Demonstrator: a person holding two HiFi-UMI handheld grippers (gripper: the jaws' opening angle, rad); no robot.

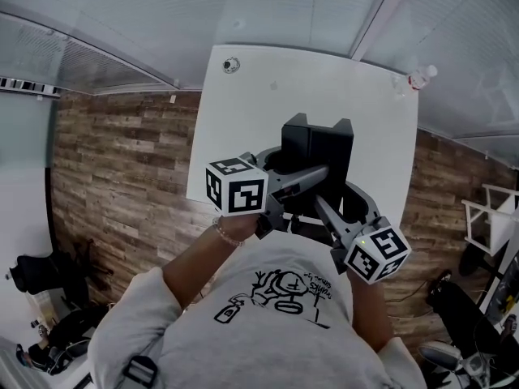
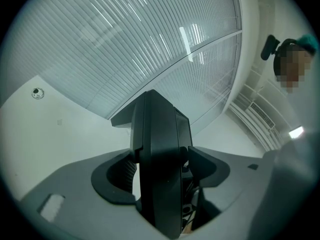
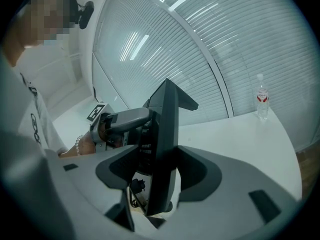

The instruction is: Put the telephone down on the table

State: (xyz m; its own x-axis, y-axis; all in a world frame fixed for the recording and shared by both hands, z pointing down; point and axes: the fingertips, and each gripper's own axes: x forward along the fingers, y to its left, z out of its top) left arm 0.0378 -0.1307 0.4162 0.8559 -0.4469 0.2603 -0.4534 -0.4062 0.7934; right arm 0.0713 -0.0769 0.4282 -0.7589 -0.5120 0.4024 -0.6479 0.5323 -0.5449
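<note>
A black telephone (image 1: 318, 148) stands upright over the near edge of the white table (image 1: 243, 112), held from both sides. My left gripper (image 1: 302, 178) is shut on its left part, and in the left gripper view the black body (image 2: 160, 149) fills the gap between the jaws. My right gripper (image 1: 345, 197) is shut on its right part; the right gripper view shows the phone (image 3: 162, 134) edge-on between the jaws, with the left gripper (image 3: 125, 119) behind it. A short cable hangs under the phone. Whether its base touches the table is hidden.
A clear water bottle (image 1: 418, 78) stands at the table's far right corner. A small round fitting (image 1: 230, 65) sits at the far left corner. Glass walls with blinds enclose the far side. A white rack (image 1: 491, 217) and dark chairs stand on the wood floor.
</note>
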